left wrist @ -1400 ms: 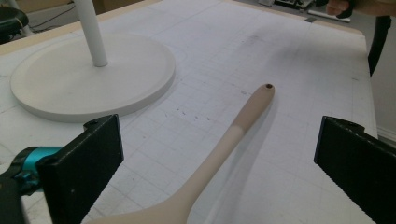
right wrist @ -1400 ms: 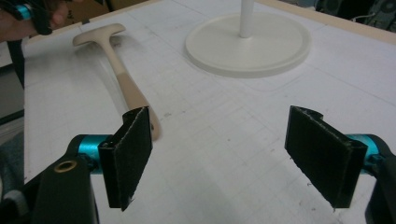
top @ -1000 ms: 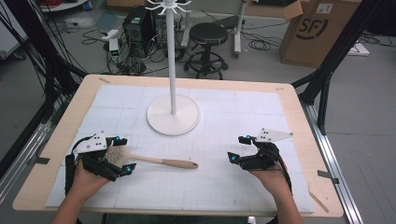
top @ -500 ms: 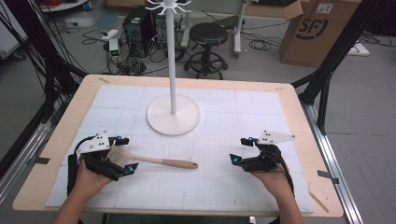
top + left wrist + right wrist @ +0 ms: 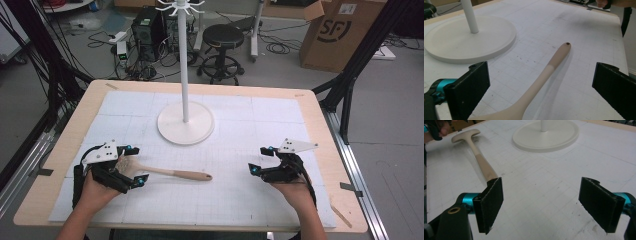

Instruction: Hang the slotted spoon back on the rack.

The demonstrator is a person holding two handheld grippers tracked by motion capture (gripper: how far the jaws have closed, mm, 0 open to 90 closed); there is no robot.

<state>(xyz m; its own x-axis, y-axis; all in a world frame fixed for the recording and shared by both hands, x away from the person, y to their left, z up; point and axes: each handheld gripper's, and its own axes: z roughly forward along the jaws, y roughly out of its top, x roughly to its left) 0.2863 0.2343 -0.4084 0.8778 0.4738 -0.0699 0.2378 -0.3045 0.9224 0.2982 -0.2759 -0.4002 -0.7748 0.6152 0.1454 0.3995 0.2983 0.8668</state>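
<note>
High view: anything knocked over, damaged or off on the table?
Nothing stands out. The wooden spatula lies flat on the grid mat, between the open left gripper jaws. The white stand is upright.

Left tool (image 5: 134, 165) low near the counter's (image 5: 310, 107) near-left corner, jaws wide apart. Right tool (image 5: 262, 161) near the near-right corner, jaws likewise apart, gripping nothing.
</note>
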